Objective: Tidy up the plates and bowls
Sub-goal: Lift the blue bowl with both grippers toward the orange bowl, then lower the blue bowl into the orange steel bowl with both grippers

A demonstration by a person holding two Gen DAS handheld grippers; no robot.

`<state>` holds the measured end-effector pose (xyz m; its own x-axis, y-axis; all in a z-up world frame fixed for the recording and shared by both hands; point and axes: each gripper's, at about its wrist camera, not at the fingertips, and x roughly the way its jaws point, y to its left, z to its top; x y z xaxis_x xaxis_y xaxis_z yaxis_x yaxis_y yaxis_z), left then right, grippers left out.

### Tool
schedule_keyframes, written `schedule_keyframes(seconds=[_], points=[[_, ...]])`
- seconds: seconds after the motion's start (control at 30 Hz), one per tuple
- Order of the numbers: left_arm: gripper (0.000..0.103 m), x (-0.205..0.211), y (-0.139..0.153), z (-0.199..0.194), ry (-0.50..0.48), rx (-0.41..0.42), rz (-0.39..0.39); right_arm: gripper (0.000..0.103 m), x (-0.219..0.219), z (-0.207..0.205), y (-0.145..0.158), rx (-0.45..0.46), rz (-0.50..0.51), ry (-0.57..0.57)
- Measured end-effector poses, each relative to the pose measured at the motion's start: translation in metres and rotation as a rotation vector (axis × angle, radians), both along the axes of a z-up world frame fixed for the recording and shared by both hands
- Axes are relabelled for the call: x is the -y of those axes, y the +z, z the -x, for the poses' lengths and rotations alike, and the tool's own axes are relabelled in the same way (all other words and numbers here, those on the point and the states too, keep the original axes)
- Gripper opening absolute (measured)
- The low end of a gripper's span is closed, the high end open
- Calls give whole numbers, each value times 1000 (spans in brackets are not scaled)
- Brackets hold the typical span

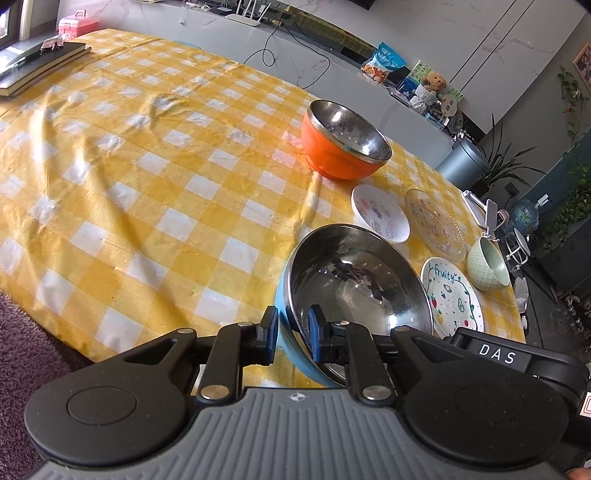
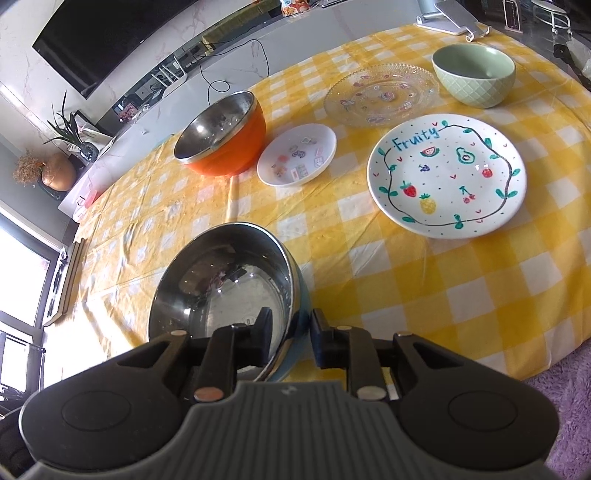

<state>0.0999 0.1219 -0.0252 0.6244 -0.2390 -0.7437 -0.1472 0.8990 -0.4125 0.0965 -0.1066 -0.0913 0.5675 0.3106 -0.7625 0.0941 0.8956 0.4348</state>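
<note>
A steel bowl with a blue outside [image 1: 354,280] [image 2: 221,280] rests on the yellow checked tablecloth [image 1: 147,184]. My left gripper [image 1: 293,328] straddles its near rim, one pad outside, one inside, with slim gaps. My right gripper [image 2: 291,326] straddles the rim on the other side, its pads also standing off the wall. Farther off are an orange steel bowl [image 1: 343,144] [image 2: 221,136], a small white dish [image 1: 380,218] [image 2: 297,153], a glass plate [image 1: 434,223] [image 2: 380,94], a "Fruity" plate [image 1: 452,299] [image 2: 447,173] and a green bowl [image 1: 487,264] [image 2: 474,75].
Stacked books [image 1: 37,66] and a pink box [image 1: 75,24] lie at the table's far left corner. A phone stand [image 2: 454,18] stands beyond the green bowl. A purple rug [image 2: 561,387] lies below the table's near edge. A wide bare stretch of cloth lies left of the bowls.
</note>
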Motion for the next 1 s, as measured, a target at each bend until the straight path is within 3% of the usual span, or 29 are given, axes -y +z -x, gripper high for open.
schedule_keyframes(seconds=[0.03, 0.1, 0.2, 0.5, 0.63, 0.73, 0.9, 1.0], points=[[27, 0, 2, 1, -2, 8, -4, 37, 0, 1, 1, 7, 5, 0], [38, -1, 6, 3, 2, 19, 0, 38, -1, 2, 6, 27, 18, 4], [47, -2, 15, 5, 5, 50, -20, 40, -2, 6, 13, 61, 43, 11], [64, -8, 48, 8, -10, 137, -50, 50, -2, 10, 42, 162, 133, 27], [66, -10, 57, -3, -27, 133, -96, 62, 1, 1, 53, 182, 175, 20], [66, -13, 65, -12, -51, 131, -88, 62, -1, -12, 59, 164, 207, 40], [67, -9, 77, -31, -112, 145, -181, 63, -4, -32, 69, 167, 262, 74], [67, -13, 81, -45, -128, 135, -185, 67, -6, -48, 74, 161, 295, 81]])
